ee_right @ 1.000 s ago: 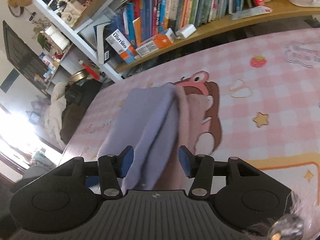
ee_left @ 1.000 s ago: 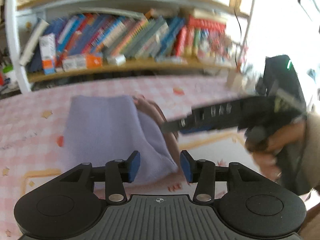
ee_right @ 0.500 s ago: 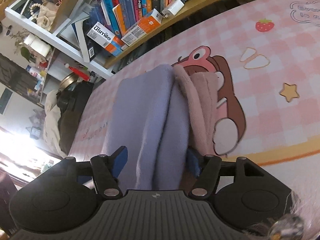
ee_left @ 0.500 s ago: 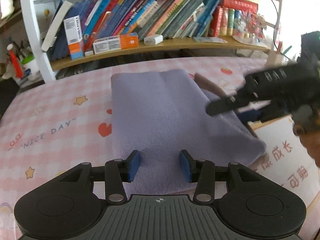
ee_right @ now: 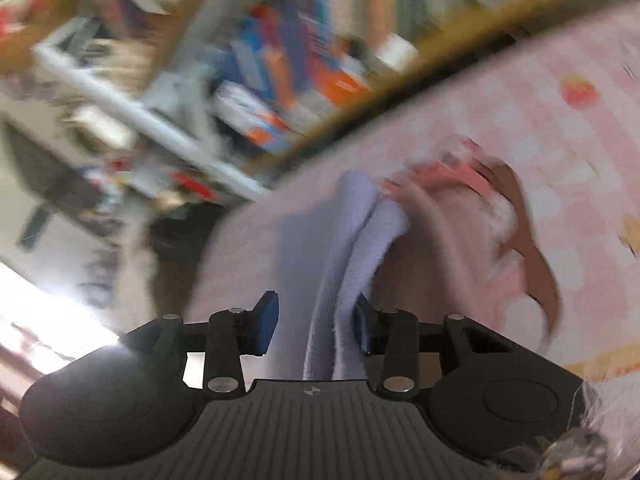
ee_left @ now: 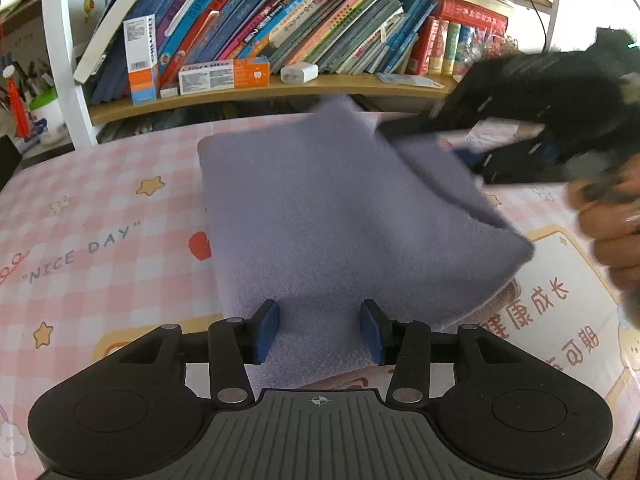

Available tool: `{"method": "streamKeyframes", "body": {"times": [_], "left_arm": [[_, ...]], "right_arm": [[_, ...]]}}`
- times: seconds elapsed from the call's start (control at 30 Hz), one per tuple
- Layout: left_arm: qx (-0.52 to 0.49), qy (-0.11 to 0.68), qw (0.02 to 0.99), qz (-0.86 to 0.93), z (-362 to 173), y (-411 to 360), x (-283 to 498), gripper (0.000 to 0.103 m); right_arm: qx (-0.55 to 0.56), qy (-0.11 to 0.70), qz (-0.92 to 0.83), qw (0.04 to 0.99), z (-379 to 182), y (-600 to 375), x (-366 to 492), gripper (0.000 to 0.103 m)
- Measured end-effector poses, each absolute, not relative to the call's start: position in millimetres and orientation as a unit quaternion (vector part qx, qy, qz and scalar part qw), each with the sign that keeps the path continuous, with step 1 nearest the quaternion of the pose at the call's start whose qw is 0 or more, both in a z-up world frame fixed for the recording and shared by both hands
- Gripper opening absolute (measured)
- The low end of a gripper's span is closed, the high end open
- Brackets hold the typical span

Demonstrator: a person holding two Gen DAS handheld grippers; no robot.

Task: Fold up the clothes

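Observation:
A folded lavender cloth (ee_left: 320,220) lies on the pink checked tablecloth (ee_left: 100,220), with a pinkish layer (ee_left: 502,298) showing under its right edge. My left gripper (ee_left: 319,332) hovers open over the cloth's near edge, pads apart and the cloth flat beneath them. From the right, my right gripper (ee_left: 424,142) reaches in at the cloth's far right corner, which is raised off the table. In the blurred right wrist view a fold of the cloth (ee_right: 352,240) runs between the closing jaws of the right gripper (ee_right: 314,326). It lies against the right pad, and a gap remains at the left pad.
A bookshelf (ee_left: 280,84) packed with books runs along the table's far side, with a small white box (ee_left: 299,73) on its ledge. A hand (ee_left: 612,216) holds the right gripper at the right edge. A white shelf post (ee_left: 68,80) stands at the left.
The cloth's far right corner has risen off the table with the right gripper. The right jaws widened, then narrowed around the fold. The left gripper has come closer over the cloth's near edge.

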State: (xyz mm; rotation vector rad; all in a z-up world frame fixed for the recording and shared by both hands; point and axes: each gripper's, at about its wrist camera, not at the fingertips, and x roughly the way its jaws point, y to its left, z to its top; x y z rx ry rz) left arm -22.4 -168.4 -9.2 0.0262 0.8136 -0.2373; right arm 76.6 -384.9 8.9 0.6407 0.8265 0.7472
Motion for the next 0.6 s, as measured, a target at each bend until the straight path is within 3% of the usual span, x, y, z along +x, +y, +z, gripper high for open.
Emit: {"method": "streamKeyframes", "body": {"times": [0.33, 0.6], "left_arm": [[0.018, 0.394, 0.912, -0.117, -9.3, -169.4, -23.1, 0.046], [0.016, 0.389, 0.913, -0.118, -10.7, -167.9, -24.9, 0.046]], "right_arm": [[0.306, 0.395, 0.328, 0.802, 6.9, -400.1, 75.8, 0.041], [0.276, 0.422, 0.313, 0.805, -2.7, -383.0, 87.7, 0.05]]}}
